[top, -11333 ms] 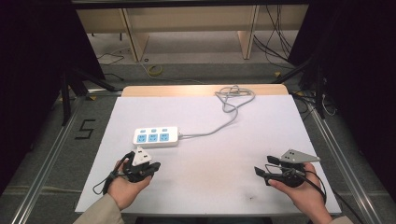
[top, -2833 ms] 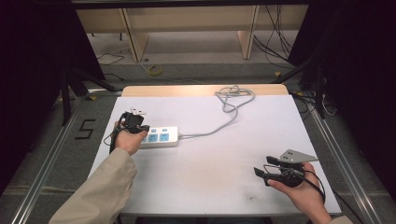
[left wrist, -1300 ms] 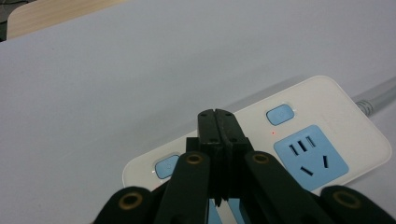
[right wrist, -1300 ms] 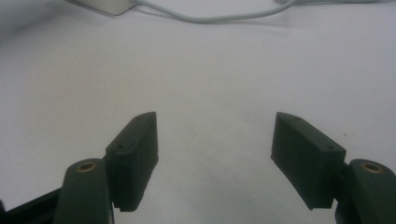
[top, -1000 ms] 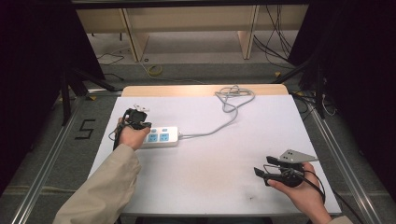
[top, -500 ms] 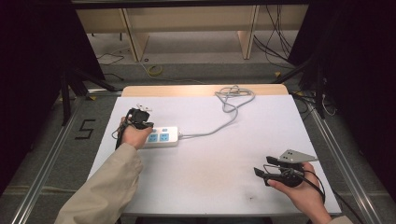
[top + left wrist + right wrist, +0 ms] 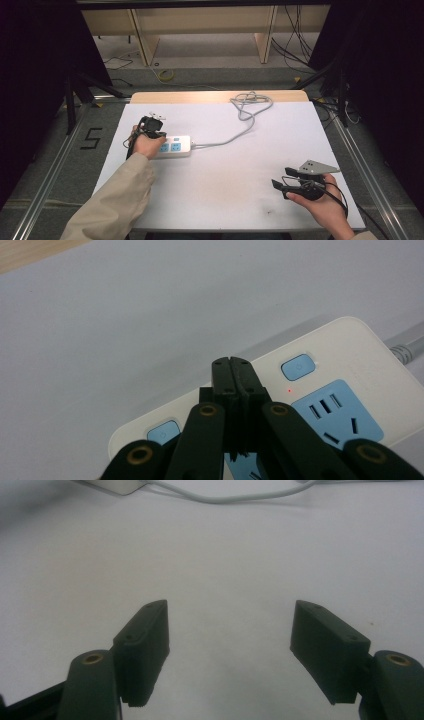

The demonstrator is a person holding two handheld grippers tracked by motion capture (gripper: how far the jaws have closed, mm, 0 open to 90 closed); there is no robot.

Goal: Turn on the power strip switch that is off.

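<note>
The desk [image 7: 225,200] is a broad white surface with a strip of bare wood along its far edge, and a dark floor and shelving lie beyond it. On its left half lies a white power strip [image 7: 172,147], long side running left to right, with a grey cord [image 7: 235,132] leaving its right end, curving across the desk and ending in a loose coil near the far edge. The person's left arm in a beige sleeve [image 7: 117,200] reaches out to it, and the left tool [image 7: 151,131] sits over the strip's left end. In the left gripper view that left tool [image 7: 234,371] has its 2 black jaws pressed flat together with nothing between them, the tips poised above the strip's near rim between 2 pale blue buttons [image 7: 298,366]; whether the tips touch the plastic I cannot tell. A small red light [image 7: 289,389] glows just beside the right-hand button, and a pale blue socket face [image 7: 337,412] lies next to it. The right tool [image 7: 284,181] is held low near the desk's right front corner, well apart from the strip. In the right gripper view the right tool [image 7: 230,650] has its jaws spread wide over bare white desk, holding nothing.
</note>
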